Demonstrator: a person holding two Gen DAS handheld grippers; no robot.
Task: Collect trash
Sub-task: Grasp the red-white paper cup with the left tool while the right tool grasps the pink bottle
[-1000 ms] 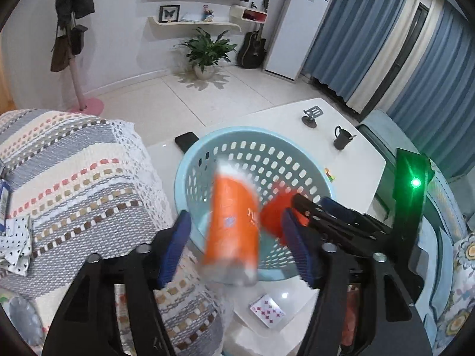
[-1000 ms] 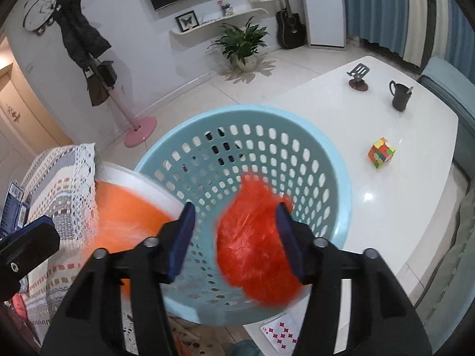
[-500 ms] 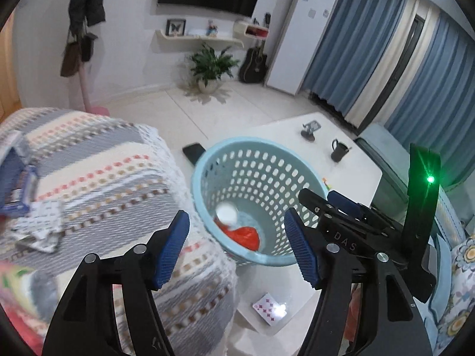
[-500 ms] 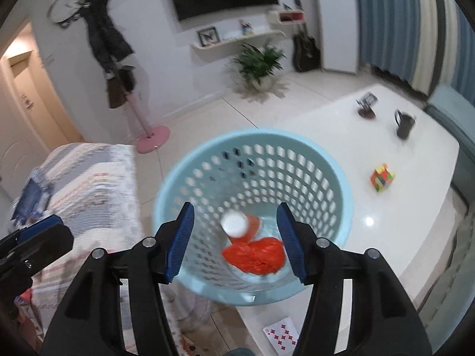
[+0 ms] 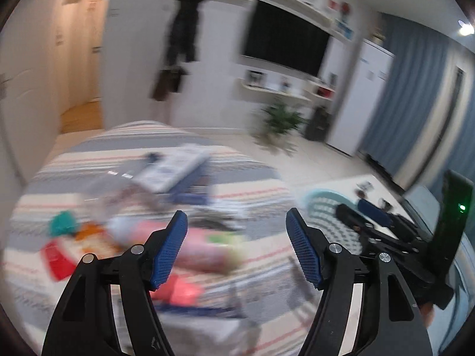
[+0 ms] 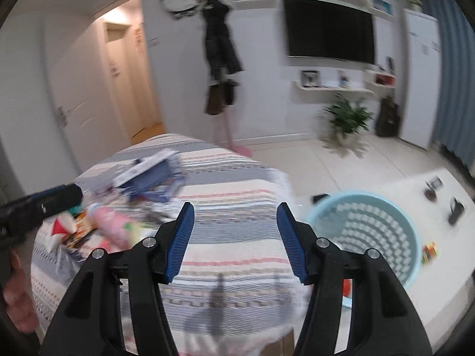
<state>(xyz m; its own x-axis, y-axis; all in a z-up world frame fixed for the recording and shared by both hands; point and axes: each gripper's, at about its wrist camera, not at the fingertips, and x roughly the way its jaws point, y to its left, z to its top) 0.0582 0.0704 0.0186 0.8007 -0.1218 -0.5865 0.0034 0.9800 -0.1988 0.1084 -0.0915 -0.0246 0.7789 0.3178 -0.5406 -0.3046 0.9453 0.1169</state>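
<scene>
Blurred trash lies on a striped cloth [image 6: 237,184]: a pink packet [image 6: 115,225], a blue and white box [image 6: 148,172] and small coloured wrappers [image 5: 59,255]. My left gripper [image 5: 237,231] is open over the cloth with the pink packet [image 5: 196,243] beyond its fingers and nothing between them. The right gripper [image 6: 234,231] is also open and empty, over bare cloth. A light blue perforated basket [image 6: 371,231] stands to its right on the white table. In the right wrist view the left gripper [image 6: 44,204] hovers by the trash pile.
The white table [image 6: 445,296] carries a colour cube [image 6: 430,252], a dark mug [image 6: 455,210] and a phone [image 6: 319,198] behind the basket. A person's hand [image 6: 14,296] shows at the left edge. A coat stand, a potted plant and a wall TV stand beyond the tiled floor.
The orange packet and the red bag dropped into the basket. Both grippers then swung left and up, away from the basket and toward the striped cloth.
</scene>
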